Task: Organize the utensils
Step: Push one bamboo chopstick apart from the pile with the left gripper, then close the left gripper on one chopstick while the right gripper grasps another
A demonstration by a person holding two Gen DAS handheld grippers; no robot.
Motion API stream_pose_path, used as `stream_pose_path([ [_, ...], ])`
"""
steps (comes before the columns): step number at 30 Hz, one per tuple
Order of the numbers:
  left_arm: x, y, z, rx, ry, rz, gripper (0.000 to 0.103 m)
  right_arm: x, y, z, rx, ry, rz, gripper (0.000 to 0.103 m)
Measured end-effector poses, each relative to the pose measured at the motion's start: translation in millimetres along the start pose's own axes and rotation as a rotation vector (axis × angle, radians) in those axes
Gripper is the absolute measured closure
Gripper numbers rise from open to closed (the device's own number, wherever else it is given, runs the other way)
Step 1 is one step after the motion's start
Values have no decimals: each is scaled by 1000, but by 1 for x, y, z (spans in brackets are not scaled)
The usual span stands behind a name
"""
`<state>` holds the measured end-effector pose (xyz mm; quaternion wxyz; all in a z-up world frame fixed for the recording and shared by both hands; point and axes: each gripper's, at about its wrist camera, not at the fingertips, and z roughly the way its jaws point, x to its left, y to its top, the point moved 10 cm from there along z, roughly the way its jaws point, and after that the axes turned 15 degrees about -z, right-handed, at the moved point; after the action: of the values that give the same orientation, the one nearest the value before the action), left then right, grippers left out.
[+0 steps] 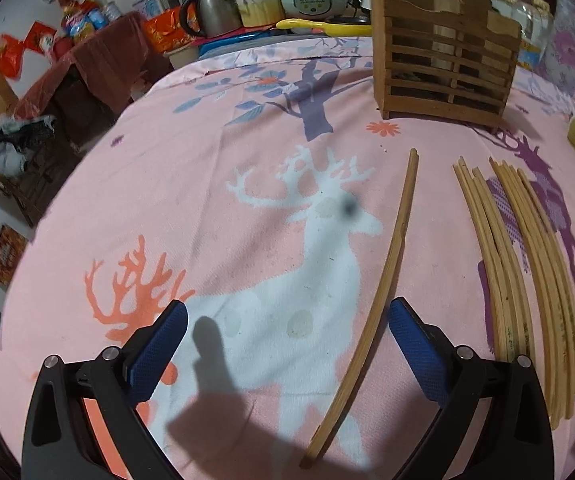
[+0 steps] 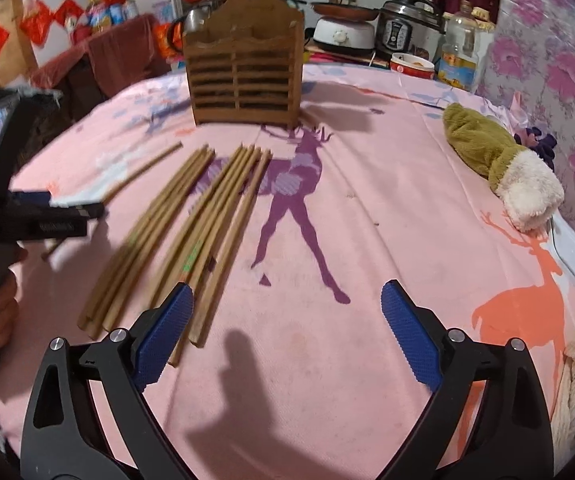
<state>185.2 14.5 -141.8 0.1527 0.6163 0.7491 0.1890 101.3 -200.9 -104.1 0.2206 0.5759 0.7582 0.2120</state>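
Between the spread fingers of the left gripper (image 1: pixel 287 344) lies one stray chopstick (image 1: pixel 383 280); right gripper (image 2: pixel 287 328) gapes (holding nothing) beside the bundle of chopsticks (image 2: pixel 191 232). Beyond stands the slatted wooden holder (image 2: pixel 243 76), contents indiscernible.

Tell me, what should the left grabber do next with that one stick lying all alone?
Probably ease the left gripper down and close on the lone chopstick. Its jaws are open and empty, and the stick already lies between them on the pink cloth, apart from the bundle of chopsticks. The wooden holder stands upright farther back, ready to take it.
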Motion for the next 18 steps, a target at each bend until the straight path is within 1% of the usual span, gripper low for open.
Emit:
stream_pose_path([
  [3, 6, 0, 5, 39, -57, -63, 4, 2, -4, 5, 29, -14, -23, 11],
  [5, 6, 0, 6, 33, -55, -59, 4, 3, -7, 10, 54, -28, -36, 11],
  [7, 5, 0, 5, 23, -53, -65, 4, 4, -8, 14, 64, -19, -33, 11],
  [10, 6, 0, 6, 23, -57, -65, 4, -1, -11, 18, 73, 20, 17, 11],
  [13, 6, 0, 7, 23, -61, -62, 4, -16, -17, 24, 104, 20, 97, 12],
  [16, 7, -1, 6, 24, -65, -55, 4, -21, -15, 18, 80, 6, 111, 12],
  [18, 7, -2, 5, 24, -67, -51, 4, -14, -11, 12, 43, 55, 110, 12],
])
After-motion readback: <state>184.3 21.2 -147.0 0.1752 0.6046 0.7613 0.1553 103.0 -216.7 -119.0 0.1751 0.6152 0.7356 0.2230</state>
